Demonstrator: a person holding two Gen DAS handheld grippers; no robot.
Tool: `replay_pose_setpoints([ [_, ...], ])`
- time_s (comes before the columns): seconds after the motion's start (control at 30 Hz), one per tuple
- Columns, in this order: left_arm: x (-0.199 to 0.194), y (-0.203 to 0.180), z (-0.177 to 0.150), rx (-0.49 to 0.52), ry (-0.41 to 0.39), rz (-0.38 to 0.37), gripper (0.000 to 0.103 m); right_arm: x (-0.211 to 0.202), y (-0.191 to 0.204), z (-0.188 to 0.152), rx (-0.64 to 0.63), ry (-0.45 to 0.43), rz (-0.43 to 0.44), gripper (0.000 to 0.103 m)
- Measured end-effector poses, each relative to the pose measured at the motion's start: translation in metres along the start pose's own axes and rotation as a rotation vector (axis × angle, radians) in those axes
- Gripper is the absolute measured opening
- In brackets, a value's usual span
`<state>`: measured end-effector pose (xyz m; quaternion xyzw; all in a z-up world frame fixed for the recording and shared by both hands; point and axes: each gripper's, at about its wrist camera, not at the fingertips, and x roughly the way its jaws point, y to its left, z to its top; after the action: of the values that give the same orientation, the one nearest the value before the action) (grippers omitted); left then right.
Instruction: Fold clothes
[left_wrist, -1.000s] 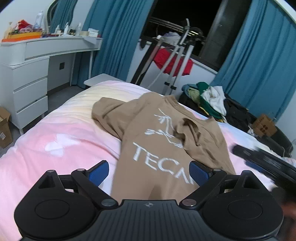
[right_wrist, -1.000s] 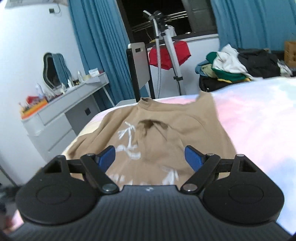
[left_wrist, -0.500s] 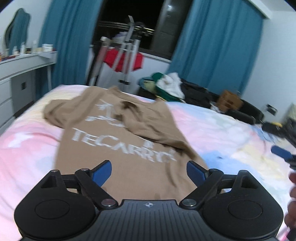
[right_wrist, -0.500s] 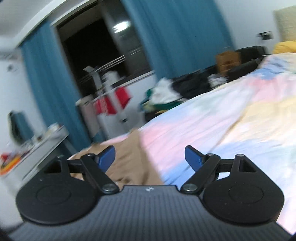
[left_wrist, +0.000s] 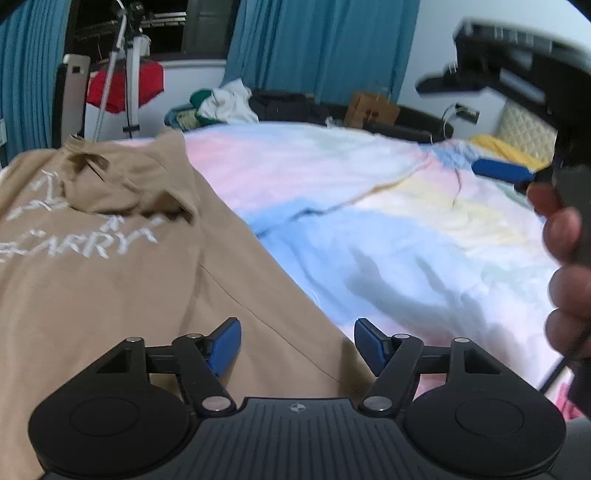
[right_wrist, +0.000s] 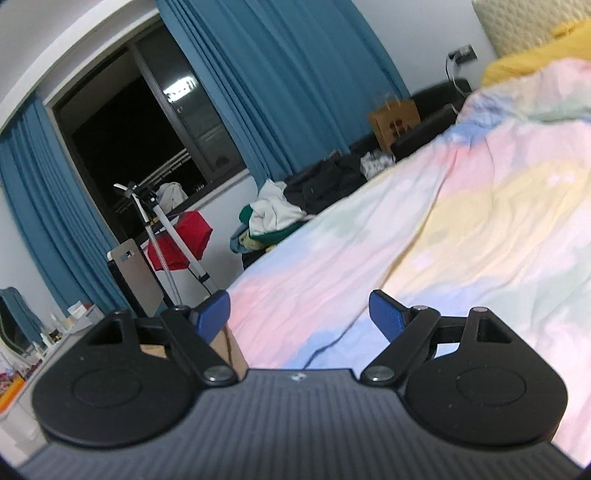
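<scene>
A tan T-shirt with white lettering lies spread on the bed, filling the left of the left wrist view. My left gripper is open and empty just above the shirt's right hem edge. My right gripper is open and empty, held above the bedspread and tilted; only a scrap of the tan shirt shows behind its left finger. The right gripper also shows in the left wrist view, held in a hand at the far right.
The pastel bedspread covers the bed. A pile of clothes and a paper bag sit beyond the far edge. A steamer stand with a red garment stands by the blue curtains. A white dresser is far left.
Both grippers have swung to the right, away from the shirt's middle. The shirt has slid to the left of both views, and the right gripper has tilted and risen over the bedspread.
</scene>
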<state>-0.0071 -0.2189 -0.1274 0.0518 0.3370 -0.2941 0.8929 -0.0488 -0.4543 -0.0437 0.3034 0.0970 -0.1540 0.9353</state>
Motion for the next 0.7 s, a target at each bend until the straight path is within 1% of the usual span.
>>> replay_pose_setpoints([
  [0.07,0.01,0.0,-0.003,0.009,0.019,0.009,0.057,0.003,-0.002,-0.002,-0.002,0.022,0.002,0.084],
  [0.1,0.015,0.0,-0.005,0.014,0.03,0.012,0.056,0.007,-0.003,-0.004,-0.006,0.045,0.012,0.084],
  [0.17,0.013,0.006,-0.003,0.029,0.019,0.003,0.055,0.009,-0.002,-0.006,-0.003,0.095,0.039,0.084],
  [0.2,0.007,0.012,0.0,0.036,-0.005,0.005,0.055,0.01,-0.002,-0.008,-0.001,0.118,0.051,0.084],
  [0.23,0.001,0.017,0.003,0.042,-0.028,0.007,0.057,0.009,-0.002,-0.008,0.006,0.12,0.055,0.084],
  [0.27,-0.005,0.023,0.006,0.048,-0.052,0.01,0.062,0.007,-0.002,-0.008,0.013,0.123,0.058,0.084],
  [0.3,-0.009,0.032,0.012,0.037,-0.075,0.017,0.065,0.006,-0.002,-0.009,0.02,0.126,0.06,0.084],
  [0.33,-0.013,0.04,0.018,0.025,-0.098,0.025,0.07,0.005,-0.002,-0.009,0.024,0.126,0.053,0.084],
  [0.37,-0.011,0.052,0.026,-0.016,-0.107,0.042,0.074,0.005,-0.002,-0.01,0.028,0.126,0.045,0.084],
  [0.43,-0.005,0.076,0.044,-0.099,-0.124,0.075,0.077,0.008,-0.002,-0.011,0.037,0.143,0.028,0.084],
  [0.47,0.004,0.09,0.054,-0.161,-0.116,0.086,0.079,0.011,-0.003,-0.012,0.042,0.153,0.019,0.084],
  [0.53,0.031,0.116,0.072,-0.281,-0.079,0.101,0.079,0.015,-0.006,-0.015,0.055,0.172,0.001,0.084],
  [0.6,0.056,0.14,0.083,-0.408,-0.049,0.114,0.073,0.02,-0.009,-0.018,0.065,0.19,-0.016,0.084],
  [0.67,0.075,0.154,0.09,-0.483,-0.029,0.088,0.059,0.024,-0.012,-0.02,0.073,0.206,-0.031,0.084],
  [0.7,0.084,0.161,0.093,-0.514,-0.018,0.071,0.054,0.027,-0.012,-0.022,0.073,0.217,-0.04,0.084],
])
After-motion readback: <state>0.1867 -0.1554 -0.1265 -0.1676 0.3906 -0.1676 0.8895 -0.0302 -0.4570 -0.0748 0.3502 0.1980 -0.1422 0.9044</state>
